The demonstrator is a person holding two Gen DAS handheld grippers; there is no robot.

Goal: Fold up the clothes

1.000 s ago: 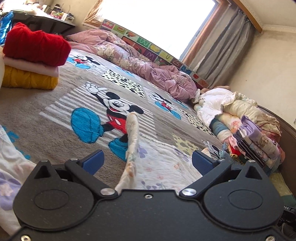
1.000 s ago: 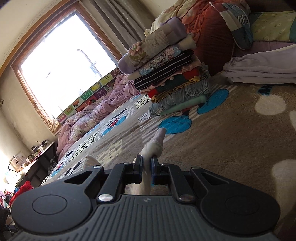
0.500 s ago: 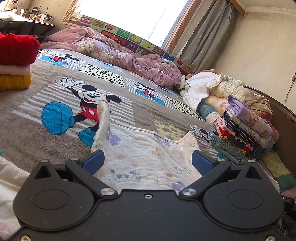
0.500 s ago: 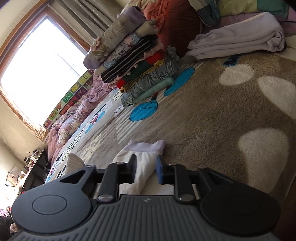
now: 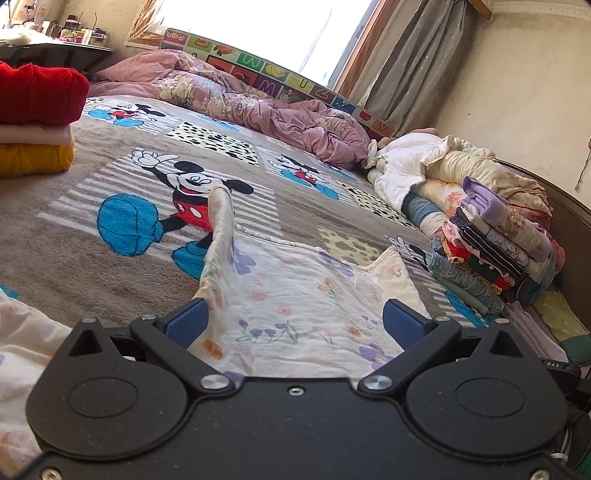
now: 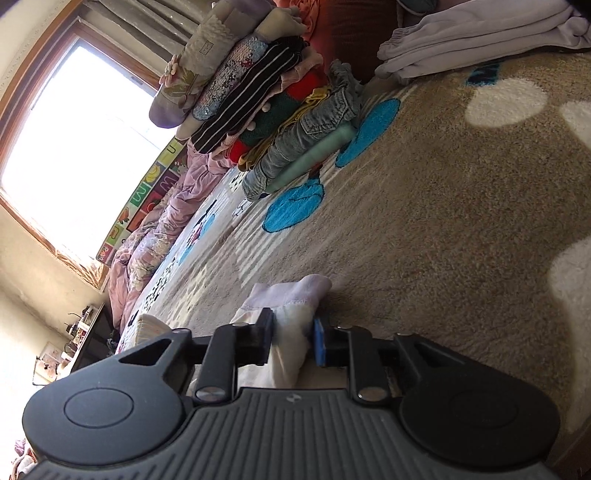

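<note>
The floral garment (image 5: 295, 306) lies spread on the bed (image 5: 110, 273), near its foot edge. It looks thin, light and limp, so take it at hems and corners. The left hand-held gripper (image 5: 295, 321) stands wide over it, gripping nothing. The right hand-held gripper (image 6: 293, 338) is closing, narrow, on a bunched corner (image 6: 291, 302).

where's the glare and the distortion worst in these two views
Left wrist view: the bright window is blown out to white, and the brown patterned blanket bows with fisheye curve. Right wrist view: the window is also overexposed, the scene is tilted, and a dark shadow falls by the right tongs.
</note>
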